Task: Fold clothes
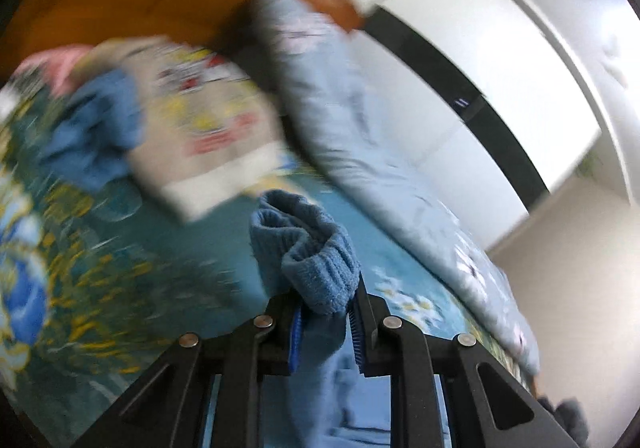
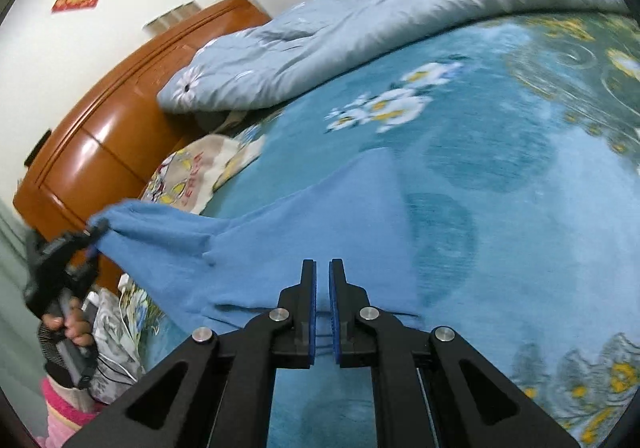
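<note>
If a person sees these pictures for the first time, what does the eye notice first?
First, the blue garment stretched across the teal flowered bedspread, one corner lifted at the left by the left claw, its near edge gripped by the right claw. Then the pale blue quilt bunched along the far side, beside the glossy orange-brown wooden headboard.

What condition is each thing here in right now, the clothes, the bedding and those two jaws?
Blue garment: stretched between both grippers, partly lifted off the bed.
Left gripper: jaws shut on the garment's ribbed cuff.
Right gripper: jaws shut on the garment's edge.
Quilt: bunched along the far side.
Printed cloth: crumpled near the headboard.
</note>
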A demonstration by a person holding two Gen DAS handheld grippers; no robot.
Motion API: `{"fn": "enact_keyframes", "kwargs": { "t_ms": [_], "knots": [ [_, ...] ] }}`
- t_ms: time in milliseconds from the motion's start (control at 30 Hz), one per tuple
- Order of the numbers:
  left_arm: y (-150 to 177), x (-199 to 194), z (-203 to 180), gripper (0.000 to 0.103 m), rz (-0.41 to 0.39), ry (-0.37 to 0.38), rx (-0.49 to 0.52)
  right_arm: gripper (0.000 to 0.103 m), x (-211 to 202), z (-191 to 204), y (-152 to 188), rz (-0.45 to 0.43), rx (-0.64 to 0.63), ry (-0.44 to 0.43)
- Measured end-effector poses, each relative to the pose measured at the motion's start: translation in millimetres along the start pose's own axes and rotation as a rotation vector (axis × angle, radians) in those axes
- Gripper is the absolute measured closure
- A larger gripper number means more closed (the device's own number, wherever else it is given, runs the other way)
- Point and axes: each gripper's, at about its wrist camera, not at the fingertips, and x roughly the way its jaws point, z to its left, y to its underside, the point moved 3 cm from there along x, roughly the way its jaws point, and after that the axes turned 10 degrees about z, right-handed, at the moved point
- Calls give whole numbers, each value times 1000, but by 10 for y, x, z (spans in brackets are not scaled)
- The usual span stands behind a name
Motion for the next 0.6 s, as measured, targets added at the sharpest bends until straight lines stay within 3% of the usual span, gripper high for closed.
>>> {"fn": "enact_keyframes", "kwargs": {
  "t_ms": [133,233,400,600],
  "knots": [
    [107,261,-676,82,52,50,148,97,-67,-183,27,-9,34,-9],
    [337,619,-1020,82,146,70,219,97,-113,-277,62,-15,53,-15],
    [897,1164,-1323,82,318,68,283,97,-175,-428,109,-17,73,-9],
    [1429,1594,-1423,82,464,-7,367,97,-213,-580,154,-21,115,-3]
  ]
}}
